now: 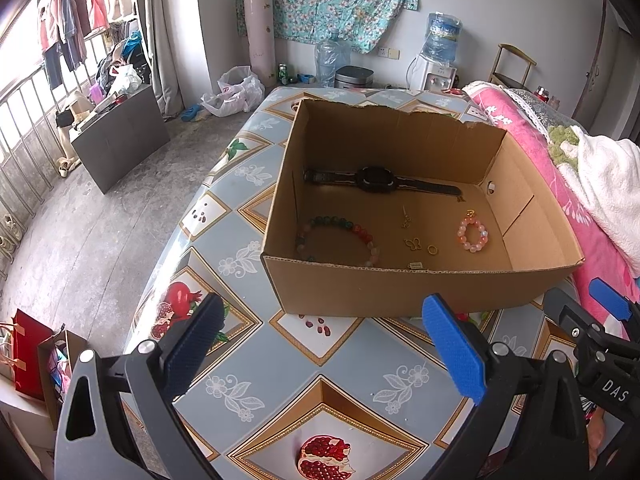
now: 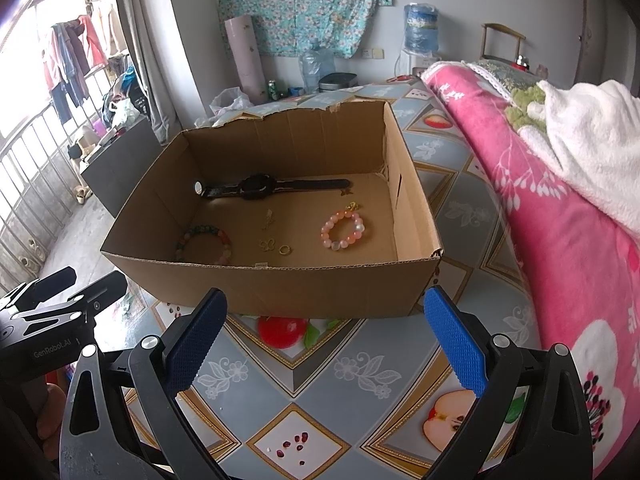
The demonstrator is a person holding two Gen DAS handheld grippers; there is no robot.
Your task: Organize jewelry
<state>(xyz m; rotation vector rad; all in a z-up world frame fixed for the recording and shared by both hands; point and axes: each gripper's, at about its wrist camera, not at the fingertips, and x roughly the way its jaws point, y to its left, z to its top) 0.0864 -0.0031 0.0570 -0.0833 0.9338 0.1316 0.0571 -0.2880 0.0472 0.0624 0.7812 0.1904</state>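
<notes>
Hovering wide apart and empty at the frame bottom, the left gripper [image 1: 324,344] and right gripper [image 2: 326,336] are facing the box [image 1: 420,292], center frame, holding watch [image 1: 376,179] and bracelets [image 1: 473,235].

Left gripper [image 1: 330,346] and right gripper [image 2: 334,342] both hover side by side, jaws spread wide, empty

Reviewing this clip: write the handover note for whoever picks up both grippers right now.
Left gripper: open, empty, above the table short of the cardboard box.
Right gripper: open, empty, likewise in front of the box.
In the box: black watch at the back, multicoloured bead bracelet on the left, pink bead bracelet on the right, small gold pieces between.
Done: all visible jewelry lies inside.
Left: probably only tidying.
</notes>
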